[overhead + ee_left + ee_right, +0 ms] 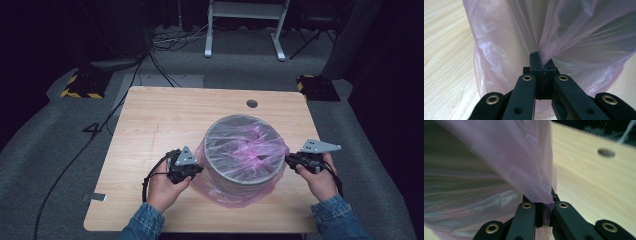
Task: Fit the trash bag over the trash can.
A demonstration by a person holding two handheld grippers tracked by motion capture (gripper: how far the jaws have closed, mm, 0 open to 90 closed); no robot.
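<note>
A grey round bin (pixel 243 176) stands on the wooden table (pixel 165 120), lined with a thin pink plastic bag (pixel 243 150) that hangs over its rim and down its sides. My left gripper (pixel 198 169) is at the bin's left side, shut on a fold of the pink bag (pixel 524 40); its jaws (pixel 540 67) meet with the film pinched between them. My right gripper (pixel 288 159) is at the bin's right side, shut on the pink bag (pixel 524 170); film drapes over its closed tips (pixel 545 201).
A round cable hole (pixel 252 103) sits near the table's far edge, also seen as the hole (pixel 606 152). Cables (pixel 100 130) run over the grey floor at the left. White desk legs (pixel 245 25) stand behind the table.
</note>
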